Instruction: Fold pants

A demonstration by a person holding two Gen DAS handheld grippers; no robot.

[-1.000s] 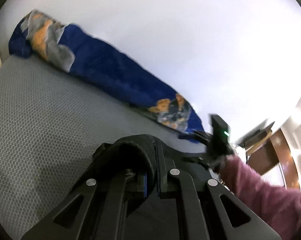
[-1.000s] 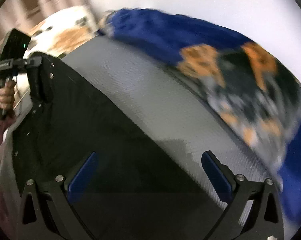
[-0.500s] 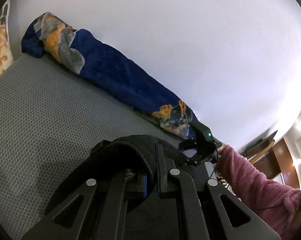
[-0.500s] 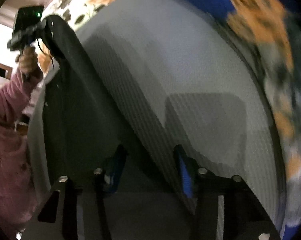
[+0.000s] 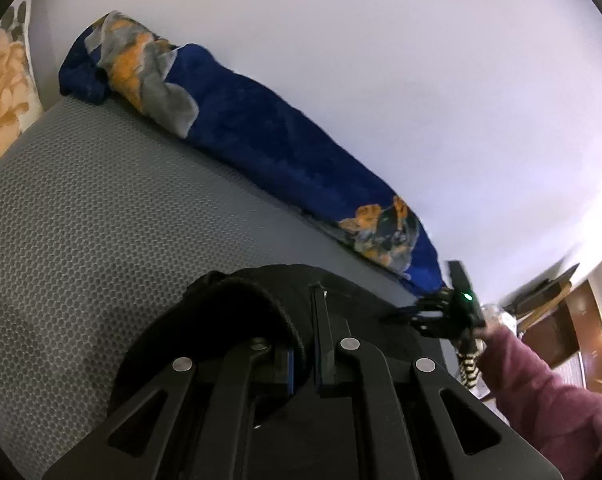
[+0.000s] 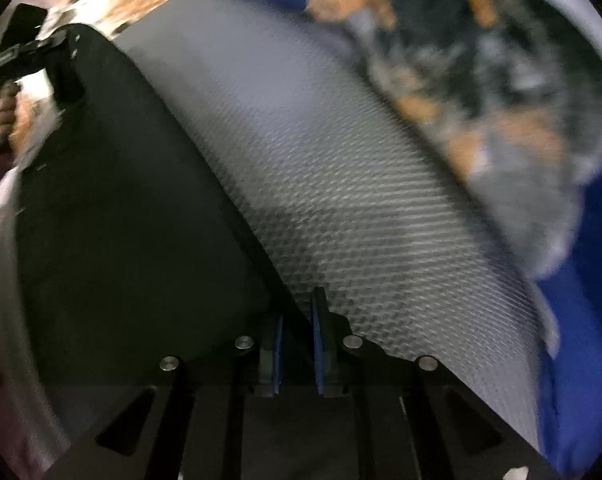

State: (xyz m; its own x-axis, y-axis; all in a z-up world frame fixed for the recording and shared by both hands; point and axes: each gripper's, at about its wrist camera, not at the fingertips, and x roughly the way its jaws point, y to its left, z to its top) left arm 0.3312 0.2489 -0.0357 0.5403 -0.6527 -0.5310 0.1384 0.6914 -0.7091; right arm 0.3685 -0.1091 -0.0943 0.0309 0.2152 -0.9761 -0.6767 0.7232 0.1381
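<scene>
The black pants (image 6: 133, 208) lie stretched over a grey textured mattress (image 6: 341, 184). My left gripper (image 5: 303, 340) is shut on a bunched black edge of the pants (image 5: 241, 300), held above the mattress (image 5: 81, 220). My right gripper (image 6: 297, 328) is shut on the other end of the pants, its blue pads pinching the cloth edge. In the left wrist view the right gripper (image 5: 433, 312) shows at the far end of the cloth. In the right wrist view the left gripper (image 6: 41, 52) holds the far end.
A blue blanket with orange and grey print (image 5: 261, 136) lies along the white wall (image 5: 381, 60) at the mattress's far edge; it fills the right side of the right wrist view (image 6: 481, 80). A floral pillow (image 5: 1, 92) is at left. Brown wooden furniture (image 5: 573, 320) stands at right.
My right gripper has gone from wide open to shut on the pants' edge. My left gripper has stayed shut on the cloth, and its view has swung slightly.
</scene>
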